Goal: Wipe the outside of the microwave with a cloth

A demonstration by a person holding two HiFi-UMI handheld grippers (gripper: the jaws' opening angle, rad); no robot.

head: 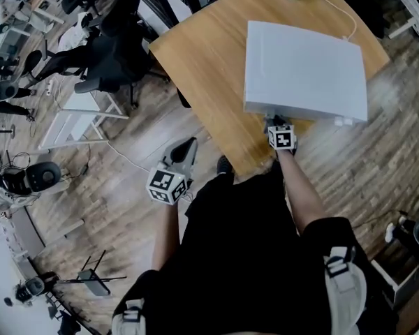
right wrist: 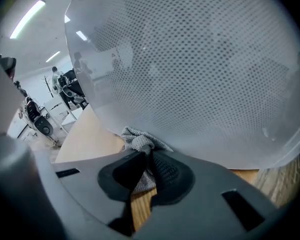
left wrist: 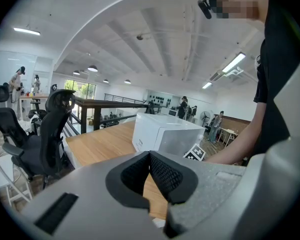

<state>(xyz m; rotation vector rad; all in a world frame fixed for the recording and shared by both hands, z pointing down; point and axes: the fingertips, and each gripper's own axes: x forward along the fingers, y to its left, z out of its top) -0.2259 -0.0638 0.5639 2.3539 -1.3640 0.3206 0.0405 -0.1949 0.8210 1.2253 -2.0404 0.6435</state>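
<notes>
Right gripper view: cloth (right wrist: 139,139) is pinched by right claw (right wrist: 149,159) at microwave (right wrist: 200,69) door | wiping seemingly underway | left claw (left wrist: 150,156) closed, empty | next: sideways pressed stroke needed

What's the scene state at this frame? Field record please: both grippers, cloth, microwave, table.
right gripper: jaws clamped on the cloth
cloth: grey, bunched, at the lower edge of the microwave's dotted door window
left gripper: jaws together, nothing between them, held over the floor beside the table
microwave: white, stands near the table's front edge
table: wooden top
</notes>
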